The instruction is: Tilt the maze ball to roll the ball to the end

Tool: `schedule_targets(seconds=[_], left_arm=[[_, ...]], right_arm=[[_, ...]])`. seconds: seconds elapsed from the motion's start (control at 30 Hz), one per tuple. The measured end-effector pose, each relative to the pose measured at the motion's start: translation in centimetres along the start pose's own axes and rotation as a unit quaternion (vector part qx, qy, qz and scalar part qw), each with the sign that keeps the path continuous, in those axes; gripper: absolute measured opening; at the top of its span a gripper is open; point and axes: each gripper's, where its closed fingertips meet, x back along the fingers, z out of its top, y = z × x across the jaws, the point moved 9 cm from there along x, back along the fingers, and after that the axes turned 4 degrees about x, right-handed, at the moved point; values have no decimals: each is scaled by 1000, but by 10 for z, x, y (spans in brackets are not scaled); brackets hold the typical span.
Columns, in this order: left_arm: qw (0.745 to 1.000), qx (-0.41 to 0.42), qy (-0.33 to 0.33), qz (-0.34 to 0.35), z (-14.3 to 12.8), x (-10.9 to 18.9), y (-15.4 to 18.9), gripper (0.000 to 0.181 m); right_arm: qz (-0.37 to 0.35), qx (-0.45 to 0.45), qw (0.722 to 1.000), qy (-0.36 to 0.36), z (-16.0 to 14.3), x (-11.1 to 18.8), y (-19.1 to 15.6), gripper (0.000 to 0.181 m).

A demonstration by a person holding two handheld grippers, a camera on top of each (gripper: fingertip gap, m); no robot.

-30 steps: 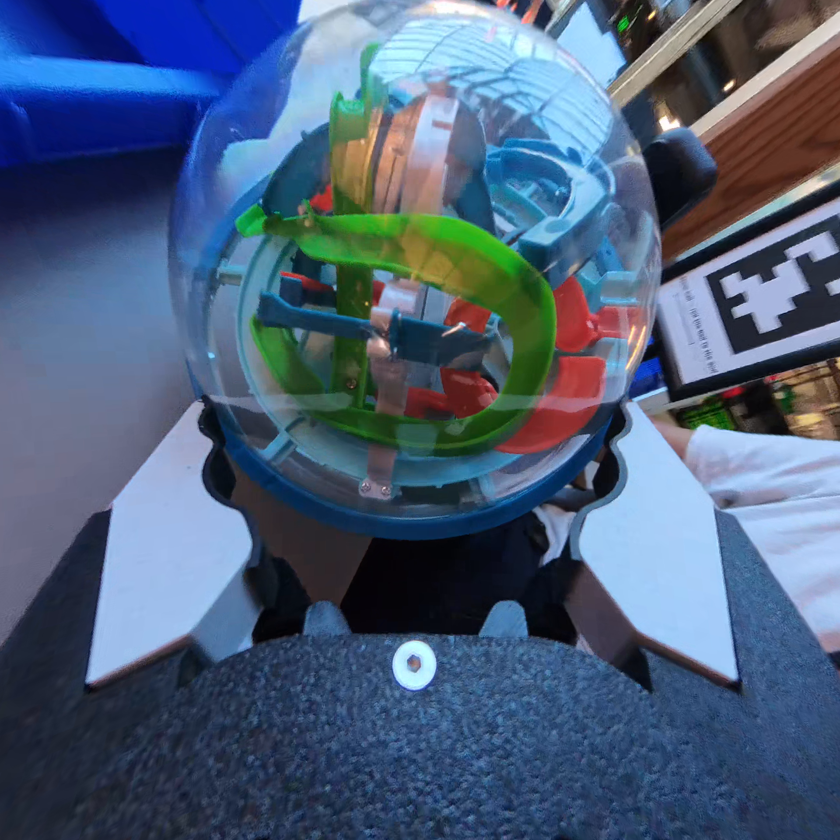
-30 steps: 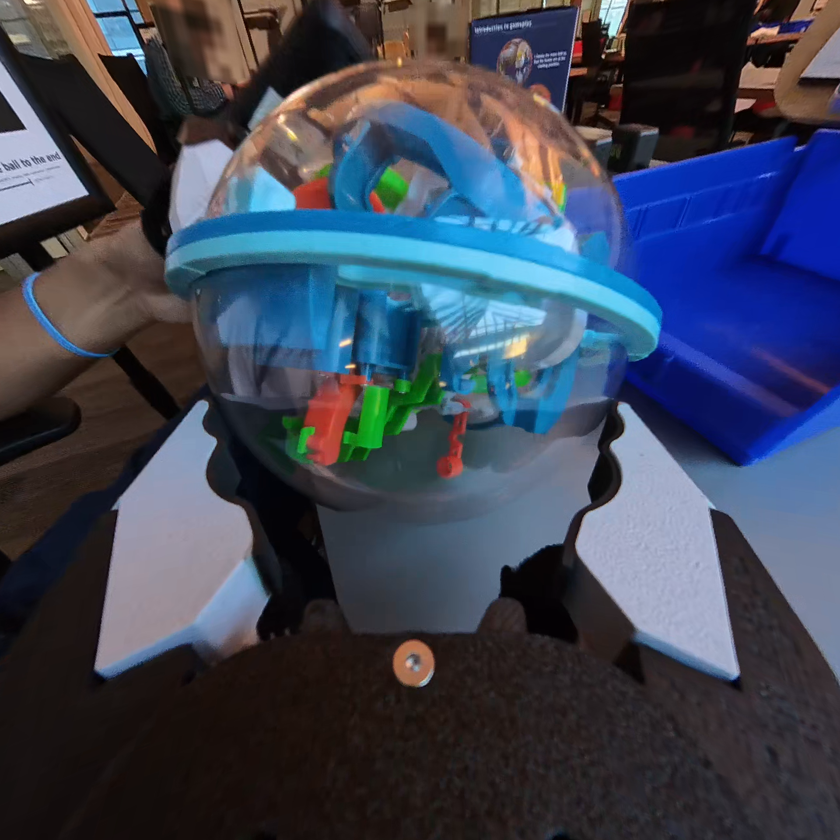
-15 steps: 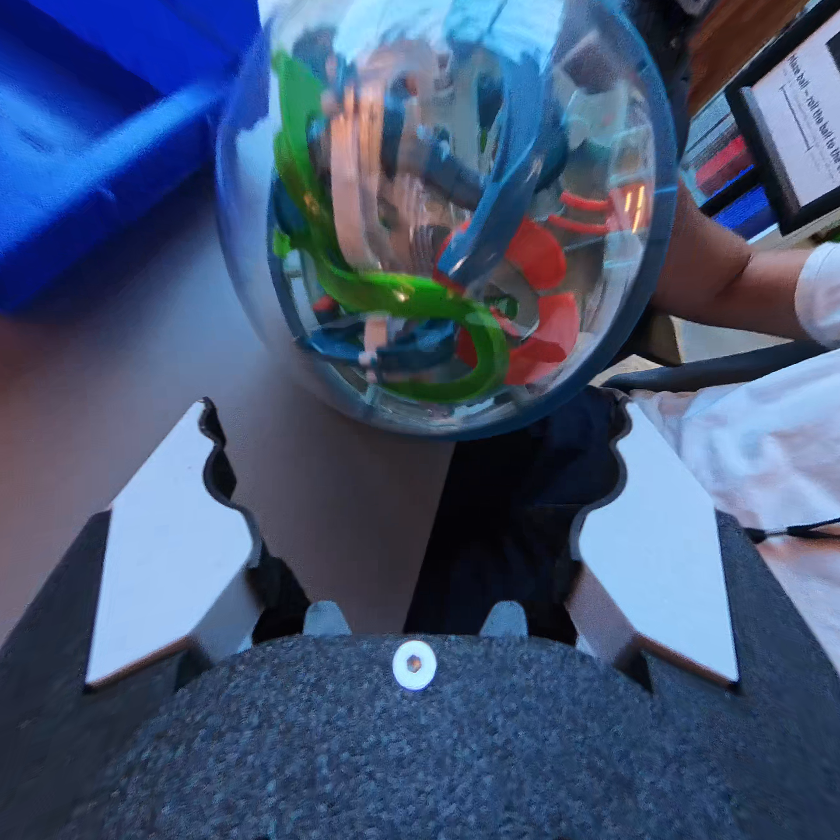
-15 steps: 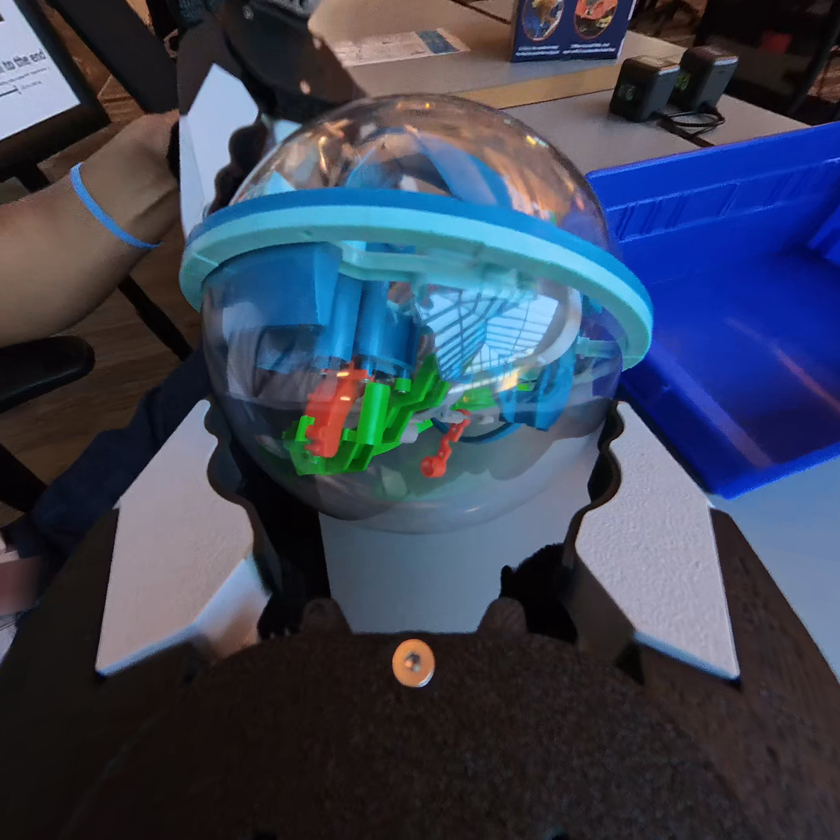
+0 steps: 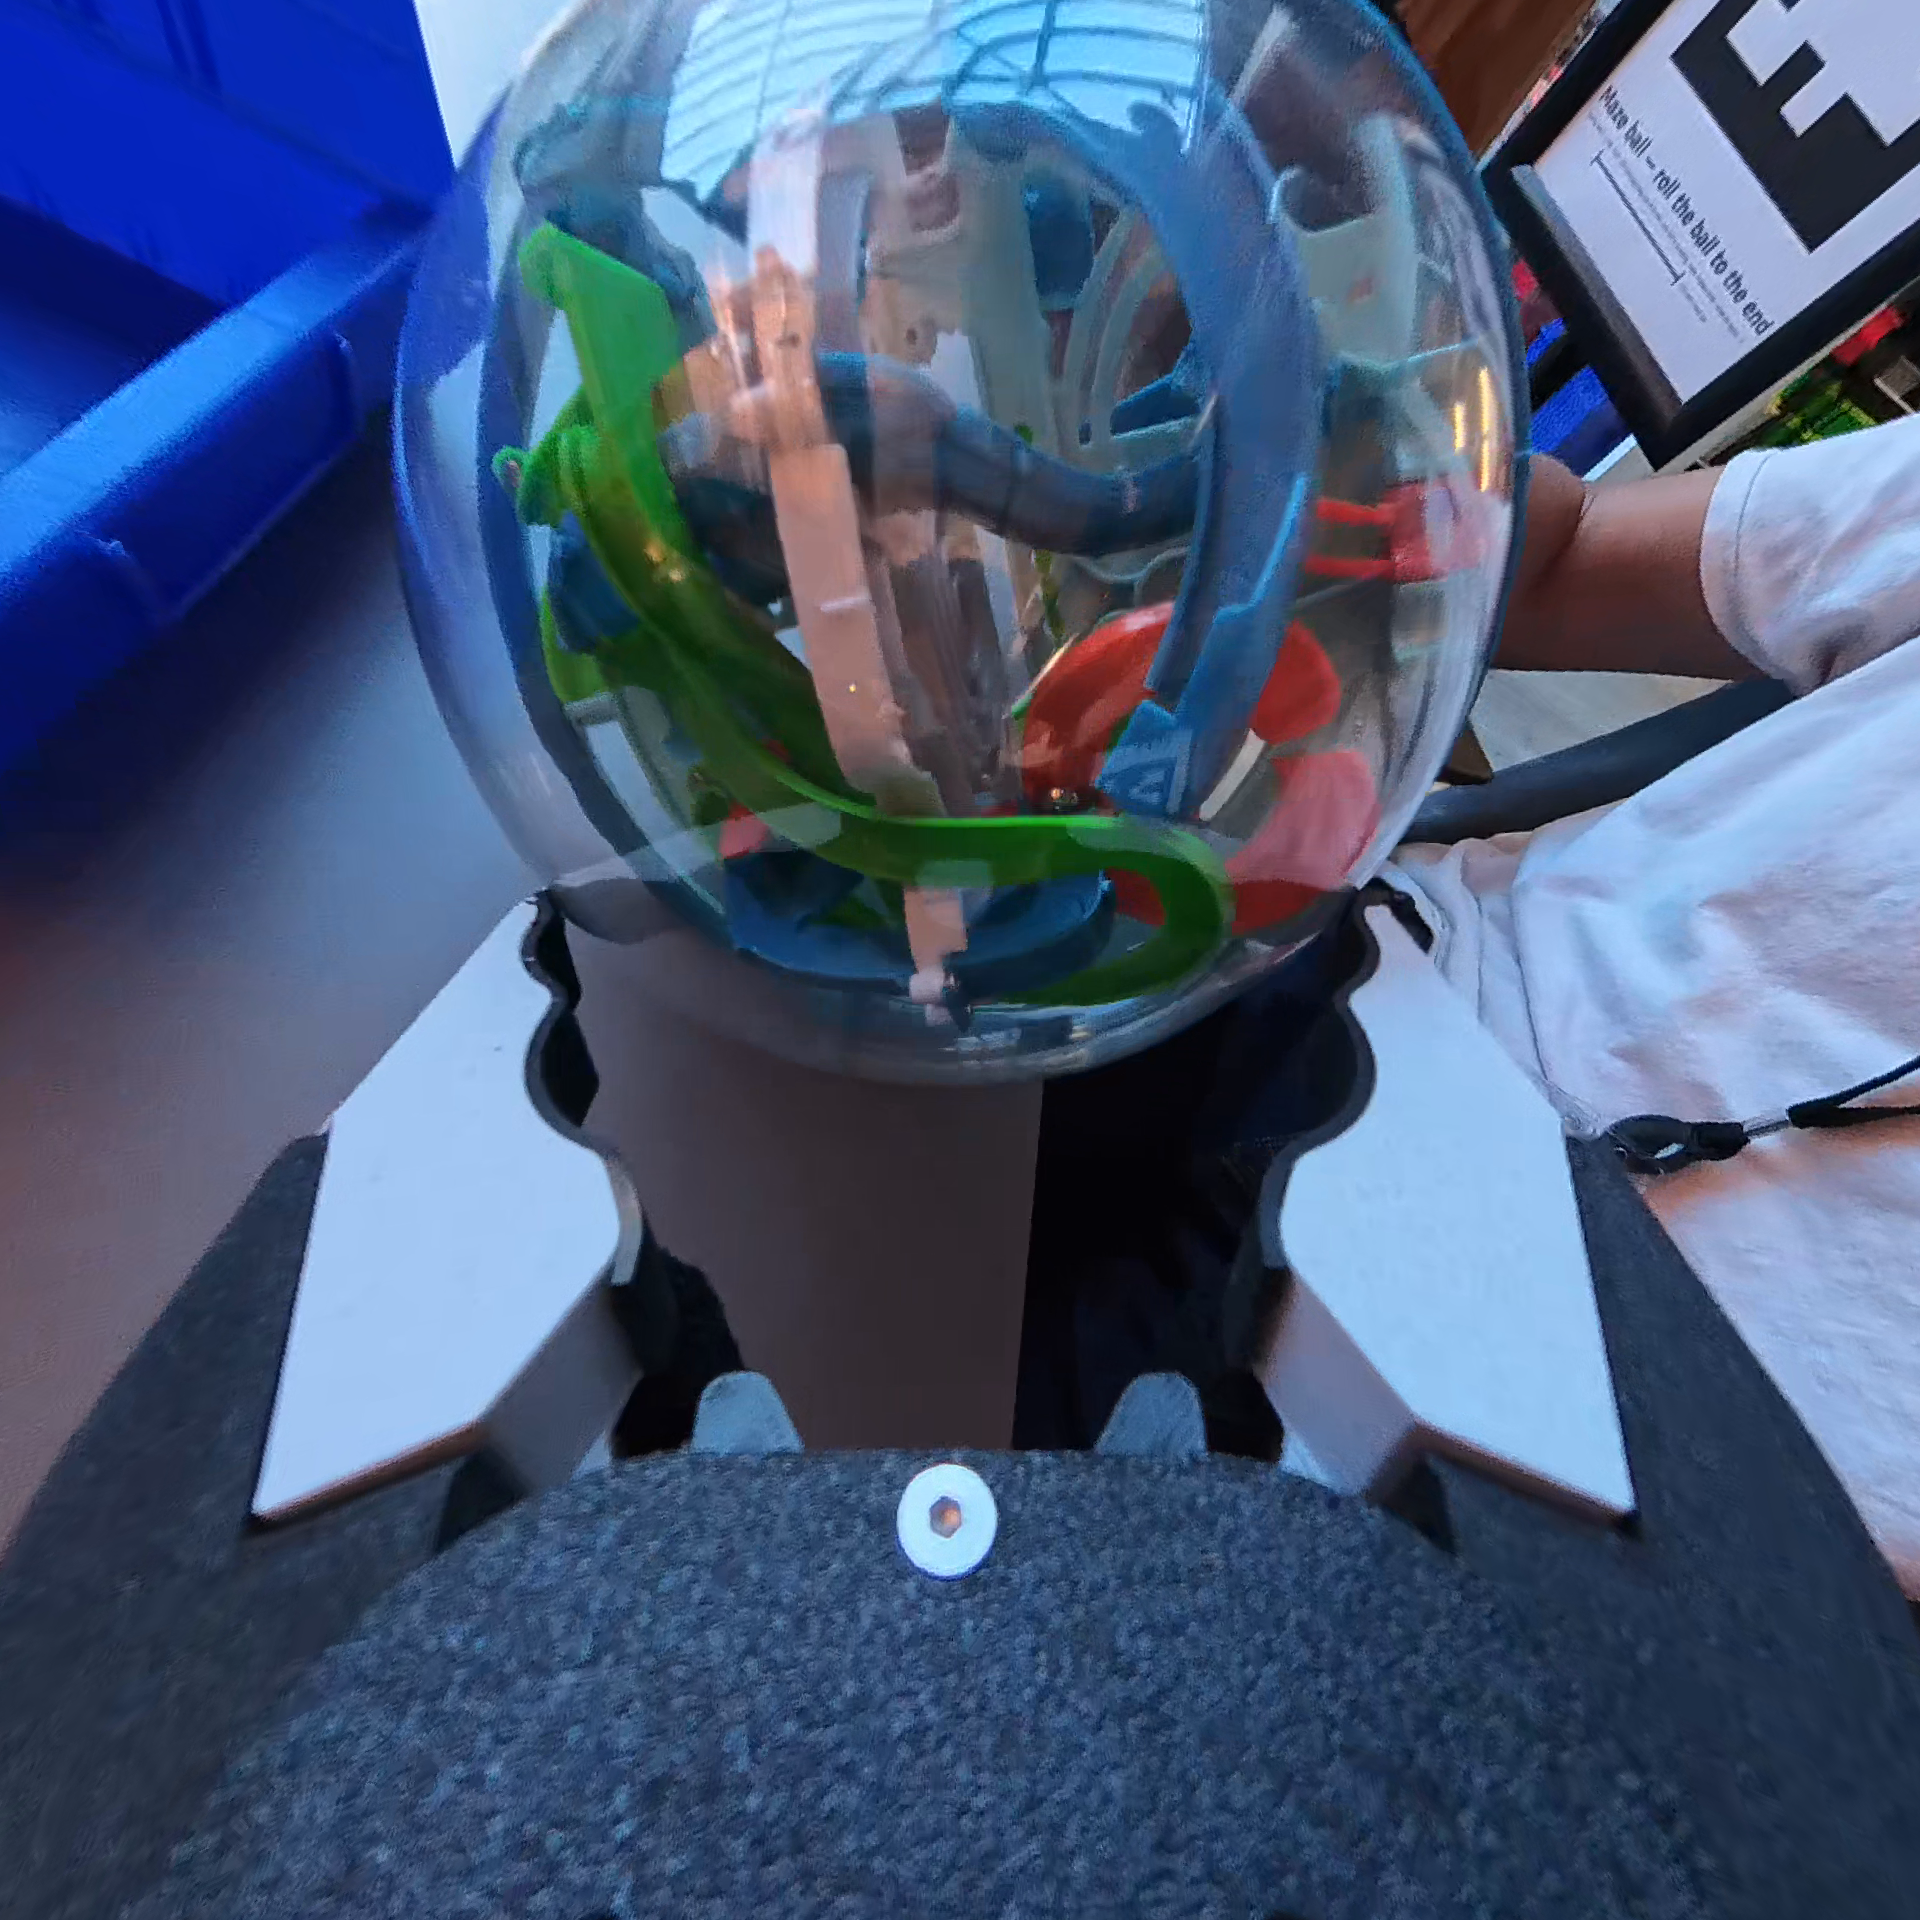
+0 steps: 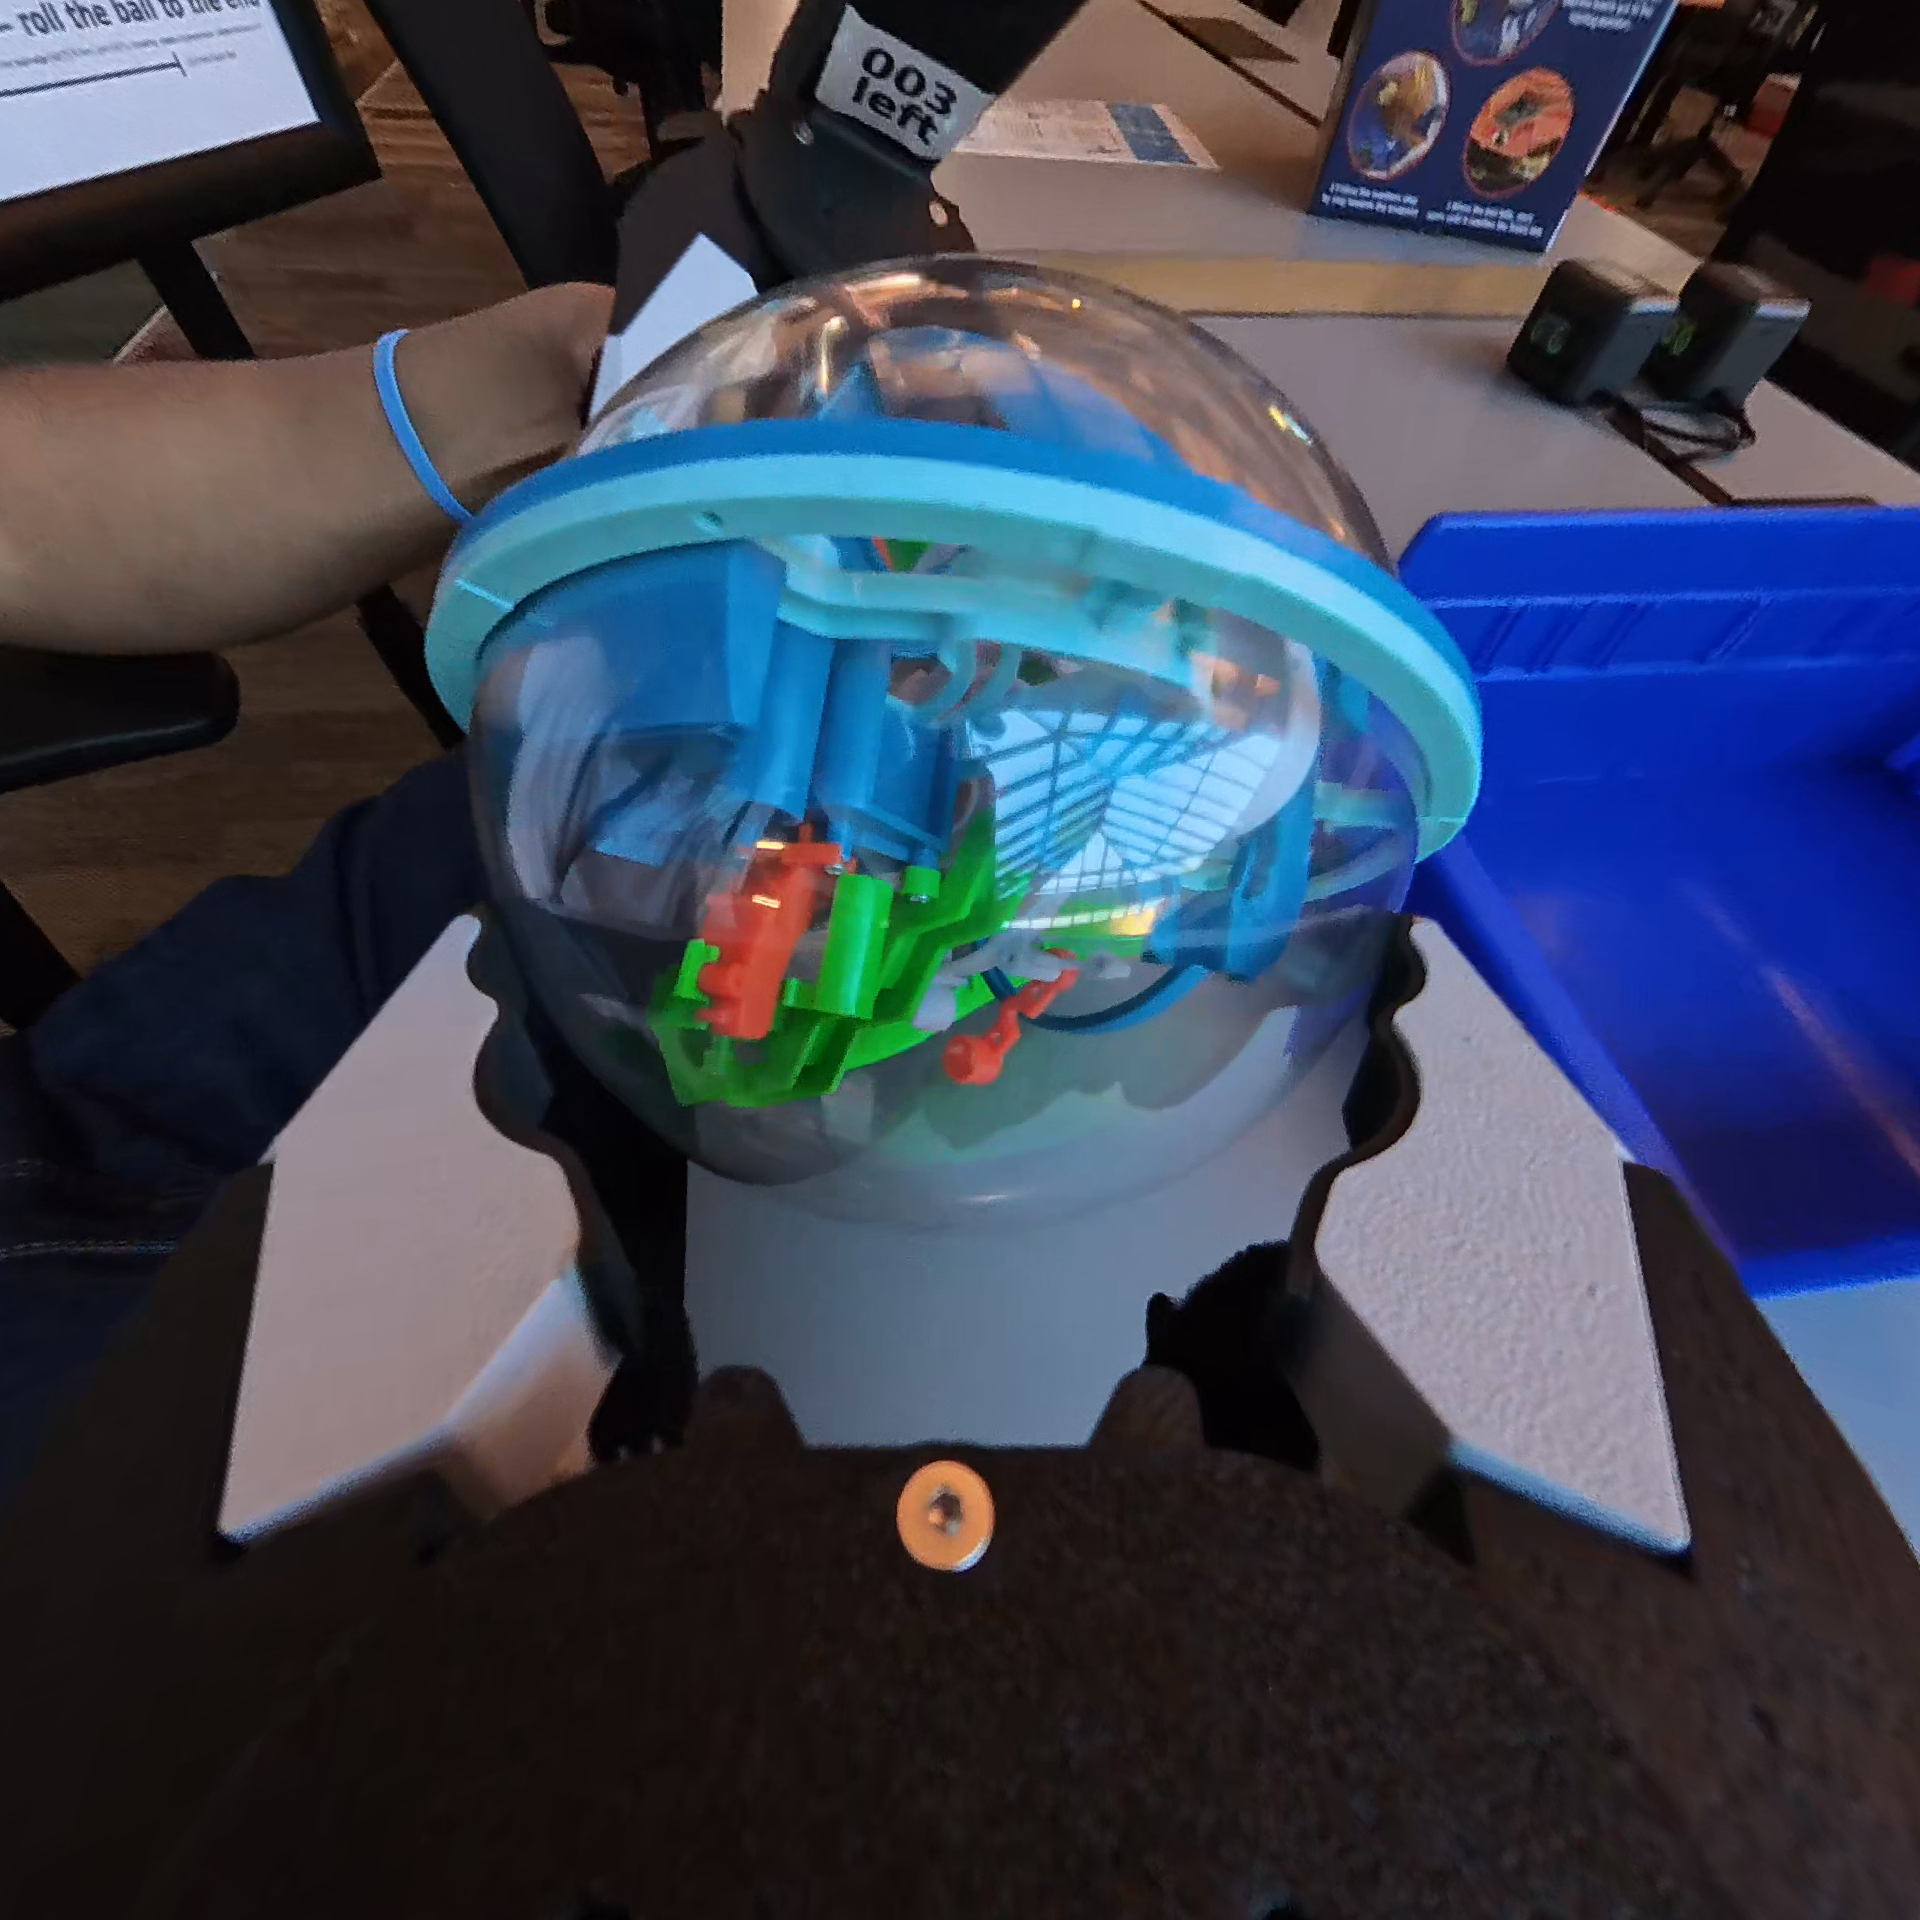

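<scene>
The maze ball [image 5: 935, 520] is a clear sphere with green, red and blue tracks and a light blue rim. It is off the table. My right gripper [image 6: 945, 935] is shut on the maze ball [image 6: 935, 779], one finger on each side of its lower half, rim tilted. My left gripper [image 5: 956, 925] has its jaws spread wide, with the fingertips [image 5: 540, 956] against the shell's near lower part. Its black body [image 6: 831, 177] shows behind the ball in the right wrist view. I cannot pick out the small ball inside.
A blue bin [image 6: 1714, 831] stands on the grey table [image 6: 1351, 364] beside the ball; it also shows in the left wrist view [image 5: 156, 416]. A framed sign [image 5: 1714, 156], a person's forearm [image 6: 208, 488], a white sleeve [image 5: 1714, 831] and two black chargers [image 6: 1652, 332] are around.
The ball has tipped, with its rim turned. Half a second ago it sat clear of my left fingertips; now they are against it again. My right gripper has kept its hold.
</scene>
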Motion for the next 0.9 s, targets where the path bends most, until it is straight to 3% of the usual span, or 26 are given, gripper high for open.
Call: schedule_targets(seconds=[0.33,0.6,0.9], left_arm=[[999,24,-13,-18,-15,10,-1,136],[998,54,-13,-27,-30,21,-4,131],[998,58,-2,-2,-27,17,-5,136]], right_arm=[[26,22,999,28,15,-12,3,155],[67,28,997,8,36,-31,14,154],[80,-46,995,46,28,-32,33,153]])
